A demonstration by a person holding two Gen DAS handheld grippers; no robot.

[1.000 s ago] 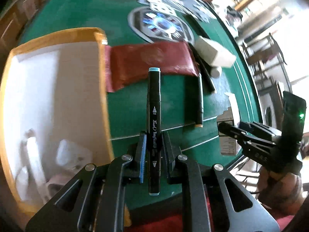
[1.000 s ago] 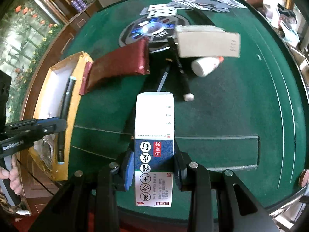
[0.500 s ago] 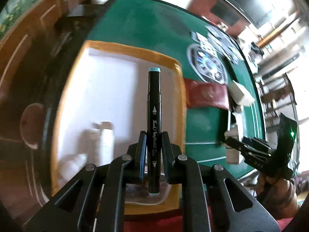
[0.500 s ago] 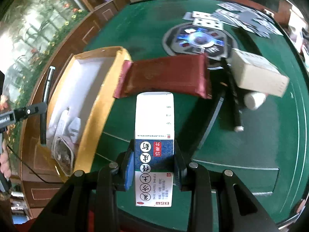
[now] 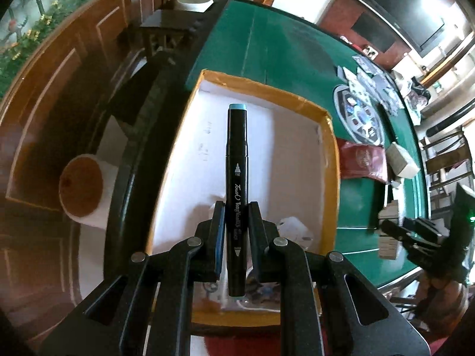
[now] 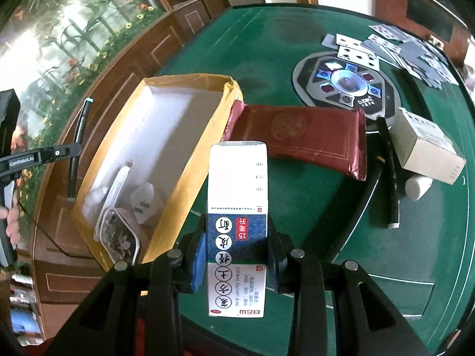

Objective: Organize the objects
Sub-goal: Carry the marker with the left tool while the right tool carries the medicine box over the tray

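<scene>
While left hand-held gripper (image 5: 237, 231) clamps black marker (image 5: 237, 178) above yellow-rimmed box (image 5: 332, 148), right hand-held gripper (image 6: 237, 255) grips medicine carton (image 6: 237, 207) over green worktop (image 6: 297, 207).

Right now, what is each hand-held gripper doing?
Left hand-held gripper: closed on the black teal-capped marker pen.
Right hand-held gripper: closed on the white-and-blue cardboard medicine box.
</scene>
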